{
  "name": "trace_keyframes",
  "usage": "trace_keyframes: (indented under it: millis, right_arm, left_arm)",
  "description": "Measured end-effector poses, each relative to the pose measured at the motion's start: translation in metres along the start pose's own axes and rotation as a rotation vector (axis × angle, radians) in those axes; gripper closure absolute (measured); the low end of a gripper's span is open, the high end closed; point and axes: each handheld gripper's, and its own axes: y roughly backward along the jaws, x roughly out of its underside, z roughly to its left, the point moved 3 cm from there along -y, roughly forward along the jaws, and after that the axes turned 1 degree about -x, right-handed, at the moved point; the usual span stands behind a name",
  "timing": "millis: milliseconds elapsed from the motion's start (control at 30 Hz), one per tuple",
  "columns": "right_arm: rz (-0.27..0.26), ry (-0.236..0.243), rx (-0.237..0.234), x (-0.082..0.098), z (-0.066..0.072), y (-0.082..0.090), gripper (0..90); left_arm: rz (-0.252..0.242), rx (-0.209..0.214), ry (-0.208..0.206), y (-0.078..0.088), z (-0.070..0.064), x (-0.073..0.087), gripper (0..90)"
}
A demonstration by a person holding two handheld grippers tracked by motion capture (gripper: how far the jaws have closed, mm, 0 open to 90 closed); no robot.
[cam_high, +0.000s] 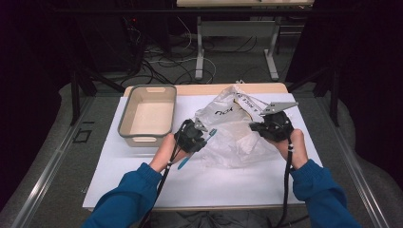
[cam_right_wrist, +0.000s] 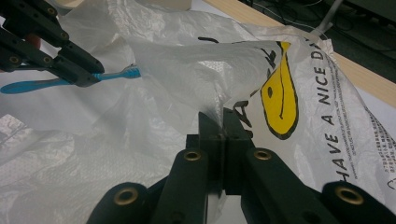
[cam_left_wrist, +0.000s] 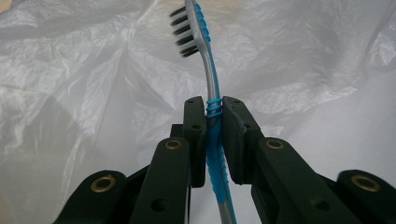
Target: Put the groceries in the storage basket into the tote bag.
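Two grippers at table middle. Left gripper point(cam_left_wrist: 214, 135) clamped on blue toothbrush point(cam_left_wrist: 210, 93), bristle head poked against plastic bag point(cam_high: 233, 133). Right gripper point(cam_right_wrist: 223, 135) pinched shut on bag's edge, lifting it. Grey bin point(cam_high: 147, 114) far left, apart from the bag.

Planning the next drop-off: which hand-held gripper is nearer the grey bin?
Left. The left hand-held gripper, clamping the toothbrush, sits just off the grey bin's right front corner. The right hand-held gripper pinches the plastic bag farther right, beyond the left one.
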Motion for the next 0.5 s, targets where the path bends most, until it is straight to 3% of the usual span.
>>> trace_keyframes:
  millis: [500]
  right_arm:
    - [0.003,0.001,0.003,0.000,0.001,-0.001,90.0]
  left_arm:
    - [-0.010,-0.030,0.025,-0.013,0.003,-0.013,80.7]
